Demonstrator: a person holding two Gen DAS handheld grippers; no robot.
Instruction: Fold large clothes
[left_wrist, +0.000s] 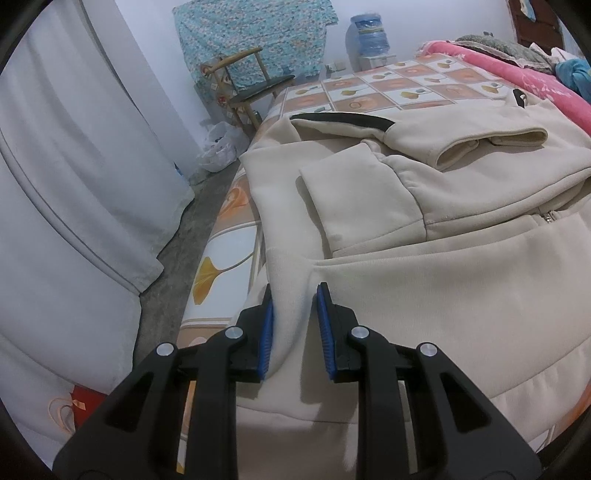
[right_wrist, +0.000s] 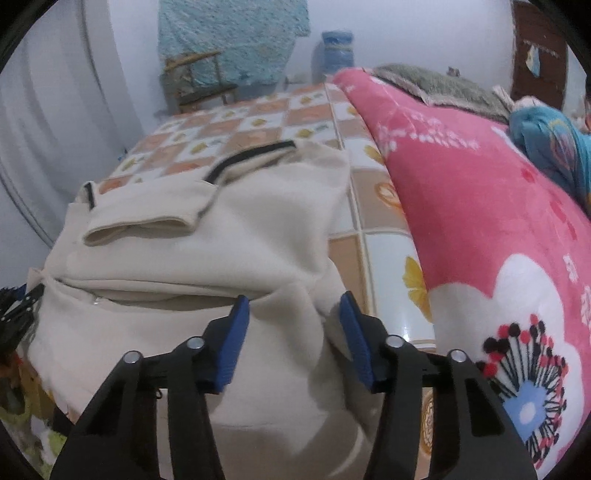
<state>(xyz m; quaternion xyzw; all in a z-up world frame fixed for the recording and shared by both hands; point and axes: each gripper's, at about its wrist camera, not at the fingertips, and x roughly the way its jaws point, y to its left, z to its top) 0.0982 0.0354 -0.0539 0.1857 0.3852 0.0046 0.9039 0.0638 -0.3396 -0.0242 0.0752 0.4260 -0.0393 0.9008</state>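
A cream zip-up sweatshirt (left_wrist: 443, 295) with black trim lies on the bed, both sleeves folded across its chest. My left gripper (left_wrist: 294, 291) is open, its blue pads astride the sweatshirt's left hem edge near the bed's side. In the right wrist view the same sweatshirt (right_wrist: 229, 236) fills the middle. My right gripper (right_wrist: 294, 301) is open, its jaws astride the right hem corner, cloth between them but not pinched. The left gripper (right_wrist: 18, 314) shows at the far left edge of that view.
The bed has a tiled leaf-pattern sheet (left_wrist: 406, 85). A pink flowered blanket (right_wrist: 480, 221) lies along the right side. A white curtain (left_wrist: 74, 166), a wooden chair (left_wrist: 251, 85) and a water bottle (left_wrist: 367, 33) stand beyond the bed.
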